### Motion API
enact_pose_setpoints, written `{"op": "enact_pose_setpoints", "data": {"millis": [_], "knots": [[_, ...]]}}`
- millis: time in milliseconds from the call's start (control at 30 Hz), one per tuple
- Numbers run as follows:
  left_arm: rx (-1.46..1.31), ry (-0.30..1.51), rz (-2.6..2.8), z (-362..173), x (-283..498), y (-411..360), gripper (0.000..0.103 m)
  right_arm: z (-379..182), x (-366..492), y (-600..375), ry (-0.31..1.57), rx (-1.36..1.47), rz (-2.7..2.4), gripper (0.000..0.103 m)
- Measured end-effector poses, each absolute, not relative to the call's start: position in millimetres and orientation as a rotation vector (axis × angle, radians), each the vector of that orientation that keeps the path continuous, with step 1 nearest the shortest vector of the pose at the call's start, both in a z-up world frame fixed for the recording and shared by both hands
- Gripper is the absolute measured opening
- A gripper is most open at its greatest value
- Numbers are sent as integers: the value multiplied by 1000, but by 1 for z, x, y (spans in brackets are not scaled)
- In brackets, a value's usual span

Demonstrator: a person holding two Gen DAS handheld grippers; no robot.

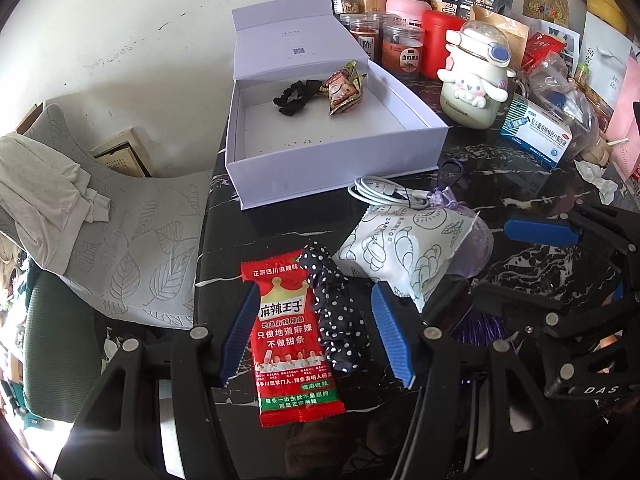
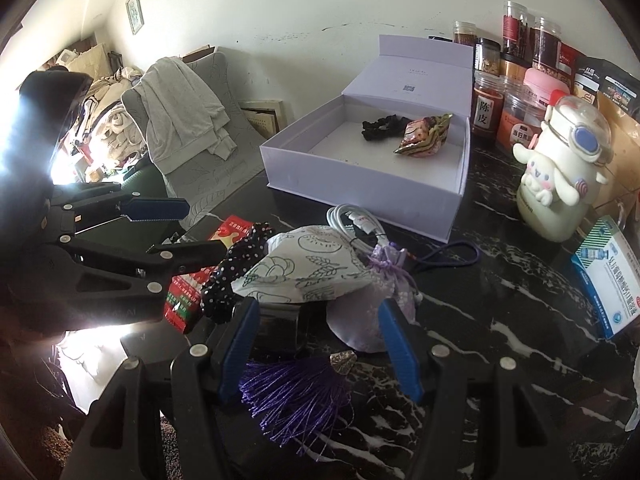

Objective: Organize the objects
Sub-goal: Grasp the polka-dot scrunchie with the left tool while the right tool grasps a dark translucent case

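An open white box (image 1: 332, 176) on the black marble table holds a black scrunchie (image 1: 292, 96) and shiny snack packets (image 1: 344, 88). My left gripper (image 1: 316, 292) stands open just above a red snack packet (image 1: 292, 344) and a polka-dot scrunchie (image 1: 340, 320), both lying between its blue pads. My right gripper (image 2: 318, 306) is open too, straddling a purple sachet (image 2: 392, 280) with its purple tassel (image 2: 296, 388). A white printed pouch (image 2: 304, 268) lies on the sachet. A coiled white cable (image 1: 380, 192) rests in front of the box.
Jars (image 1: 400, 48), a cartoon-dog bottle (image 1: 472, 76) and a blue-white medicine box (image 1: 536, 132) crowd the back and right of the table. A grey chair (image 1: 132, 240) draped with cloth stands off the table's left edge.
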State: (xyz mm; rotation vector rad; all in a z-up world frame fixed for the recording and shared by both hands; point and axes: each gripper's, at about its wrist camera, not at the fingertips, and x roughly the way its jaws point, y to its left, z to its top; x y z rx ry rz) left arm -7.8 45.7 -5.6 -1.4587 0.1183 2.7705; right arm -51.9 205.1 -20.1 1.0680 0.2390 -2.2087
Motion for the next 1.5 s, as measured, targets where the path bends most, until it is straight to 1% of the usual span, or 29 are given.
{"op": "enact_pose_setpoints", "data": {"millis": [200, 333, 467, 600, 733, 767, 800, 833, 900, 933, 967, 1033, 1133, 1300, 1500], "knots": [[-1481, 78, 2729, -25, -11, 41, 56, -32, -50, 199, 218, 1104, -2162, 62], [-1500, 17, 2689, -39, -14, 36, 56, -40, -48, 195, 212, 1129, -2129, 62], [-1503, 51, 2676, -49, -18, 34, 56, -50, -45, 188, 206, 1153, -2098, 62], [-1489, 29, 2658, -54, -20, 30, 56, -55, -46, 183, 200, 1154, -2088, 62], [-1462, 18, 2638, -56, -20, 31, 49, -56, -48, 181, 191, 1154, -2093, 62], [-1458, 14, 2633, -56, -20, 31, 47, -56, -48, 182, 181, 1154, -2094, 60], [-1457, 8, 2628, -57, -21, 31, 45, -57, -49, 183, 174, 1156, -2093, 52], [-1458, -1, 2622, -58, -22, 31, 40, -57, -50, 183, 166, 1158, -2089, 50], [-1449, -17, 2611, -58, -22, 32, 34, -56, -50, 184, 164, 1155, -2089, 45], [-1444, -23, 2603, -59, -22, 32, 28, -55, -50, 184, 172, 1155, -2095, 45], [-1437, -25, 2596, -59, -23, 33, 25, -55, -49, 184, 179, 1157, -2096, 45], [-1433, -27, 2586, -59, -24, 35, 22, -54, -48, 186, 182, 1158, -2095, 45], [-1436, -39, 2580, -60, -24, 35, 21, -51, -46, 191, 180, 1151, -2095, 45], [-1436, -82, 2548, -57, -19, 36, 21, -50, -41, 202, 180, 1157, -2097, 44], [-1448, -55, 2486, -56, -4, 48, 21, -48, -33, 216, 183, 1164, -2103, 44]]}}
